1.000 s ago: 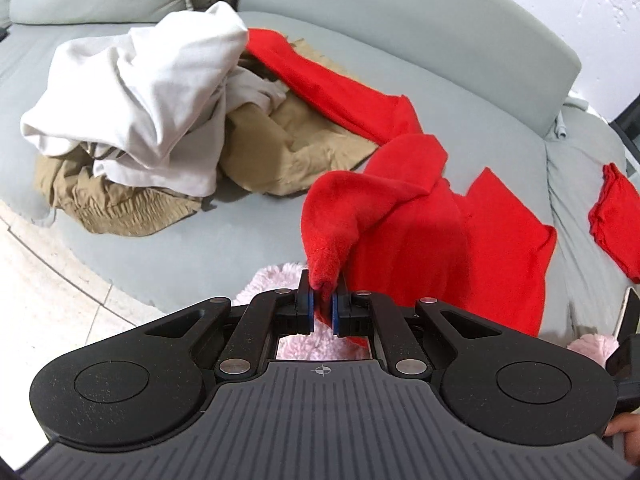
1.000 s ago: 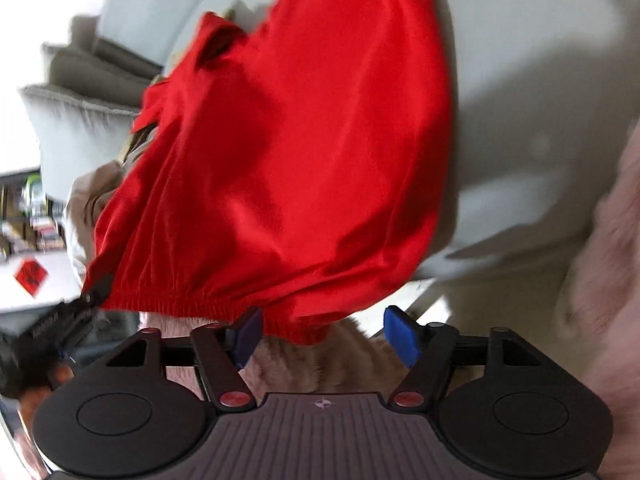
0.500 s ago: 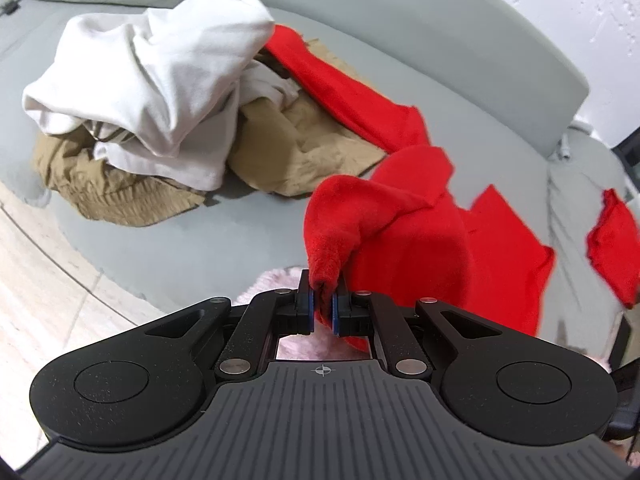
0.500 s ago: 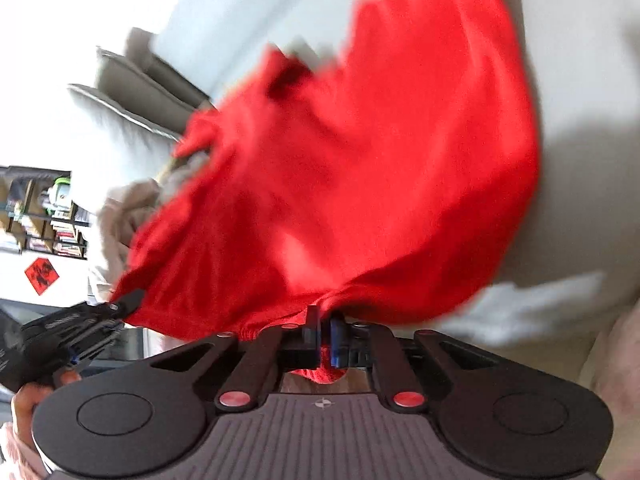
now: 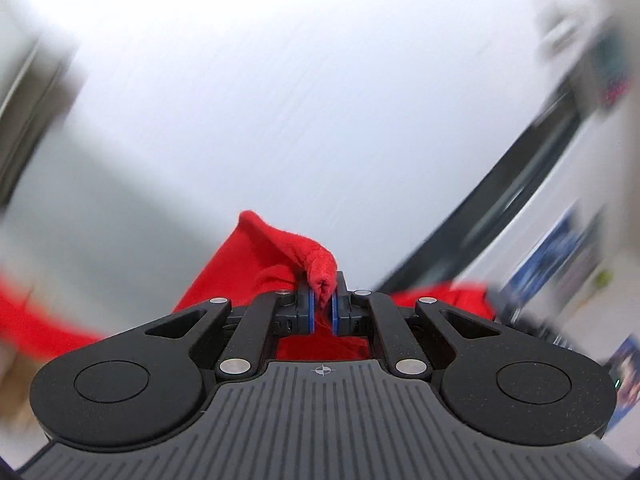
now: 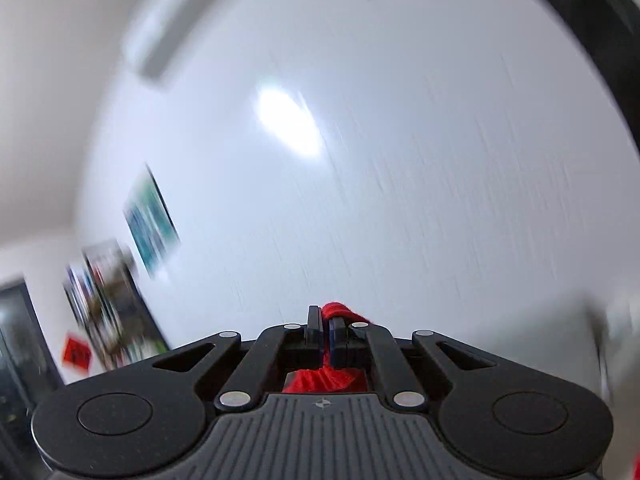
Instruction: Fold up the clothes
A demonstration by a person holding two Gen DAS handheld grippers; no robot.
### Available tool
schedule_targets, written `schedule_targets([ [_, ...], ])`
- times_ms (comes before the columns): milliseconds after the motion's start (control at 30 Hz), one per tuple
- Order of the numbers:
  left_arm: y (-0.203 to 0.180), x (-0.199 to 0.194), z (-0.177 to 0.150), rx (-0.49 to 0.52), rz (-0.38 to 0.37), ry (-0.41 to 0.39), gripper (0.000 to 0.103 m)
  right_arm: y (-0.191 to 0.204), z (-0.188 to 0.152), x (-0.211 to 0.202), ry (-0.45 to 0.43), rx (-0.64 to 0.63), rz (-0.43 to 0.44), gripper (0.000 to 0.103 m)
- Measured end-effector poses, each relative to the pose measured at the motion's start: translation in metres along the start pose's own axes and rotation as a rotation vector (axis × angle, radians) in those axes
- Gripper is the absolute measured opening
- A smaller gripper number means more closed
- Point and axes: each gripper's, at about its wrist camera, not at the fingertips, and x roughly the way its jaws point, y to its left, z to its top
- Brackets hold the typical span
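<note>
Both fingers (image 5: 309, 307) raised, pinching red garment (image 5: 256, 264).

Both views are motion-blurred and tilted up toward a pale wall (image 6: 400, 160); no supporting surface can be made out

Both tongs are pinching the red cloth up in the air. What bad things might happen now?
1. The left tongs pinch only a small bunched tip of the red cloth, so it might slip out.
2. The right tongs also hold just a thin edge, so that side could drop.
3. Both views are blurred, suggesting fast motion; a hard swing might tug the cloth loose.
</note>
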Motion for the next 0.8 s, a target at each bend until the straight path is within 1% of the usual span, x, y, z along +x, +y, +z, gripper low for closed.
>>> schedule_targets([
  [33, -0.02, -0.009, 0.013, 0.035, -0.015, -0.073, 0.007, 0.011, 0.017, -0.002, -0.044, -0.028, -0.005, 0.005],
  [67, -0.037, -0.017, 0.023, 0.068, -0.028, -0.129, 0.007, 0.02, 0.033, -0.004, -0.079, -0.038, 0.001, 0.005],
  [133, -0.063, -0.03, 0.035, 0.122, -0.047, -0.203, 0.007, 0.037, 0.066, -0.01, -0.135, -0.039, 0.025, 0.005],
  [200, -0.085, -0.045, 0.036, 0.201, -0.044, -0.276, 0.007, 0.053, 0.086, -0.017, -0.174, -0.067, 0.047, 0.005],
  [233, -0.097, -0.054, 0.036, 0.247, -0.04, -0.315, 0.007, 0.067, 0.096, -0.018, -0.161, -0.121, 0.031, 0.005],
  [267, -0.11, -0.059, 0.033, 0.312, 0.008, -0.335, 0.007, 0.074, 0.103, -0.018, -0.127, -0.158, 0.004, 0.005],
  [300, -0.119, -0.06, 0.029, 0.356, 0.058, -0.33, 0.007, 0.078, 0.11, -0.014, -0.075, -0.158, -0.019, 0.005],
  [333, -0.122, -0.06, 0.029, 0.36, 0.071, -0.315, 0.007, 0.082, 0.116, -0.007, -0.015, -0.148, -0.039, 0.005],
  [367, -0.121, -0.06, 0.029, 0.348, 0.069, -0.301, 0.007, 0.085, 0.12, -0.004, 0.004, -0.145, -0.041, 0.005],
  [433, -0.119, -0.06, 0.029, 0.324, 0.062, -0.298, 0.007, 0.097, 0.13, -0.015, -0.05, -0.203, -0.04, 0.005],
  [533, -0.127, -0.072, 0.032, 0.317, 0.03, -0.325, 0.007, 0.104, 0.146, -0.028, -0.087, -0.213, -0.016, 0.005],
  [600, -0.14, -0.084, 0.029, 0.356, 0.017, -0.362, 0.008, 0.108, 0.152, -0.032, -0.104, -0.219, -0.007, 0.005],
  [667, -0.153, -0.088, 0.025, 0.404, 0.03, -0.381, 0.008, 0.114, 0.153, -0.036, -0.115, -0.241, -0.009, 0.005],
  [700, -0.156, -0.084, 0.022, 0.427, 0.045, -0.381, 0.008, 0.117, 0.153, -0.038, -0.12, -0.252, -0.012, 0.005],
  [767, -0.15, -0.071, 0.019, 0.441, 0.083, -0.342, 0.008, 0.11, 0.141, -0.028, -0.099, -0.262, -0.034, 0.005],
  [800, -0.142, -0.06, 0.017, 0.435, 0.107, -0.309, 0.008, 0.093, 0.126, -0.014, -0.056, -0.249, -0.061, 0.005],
])
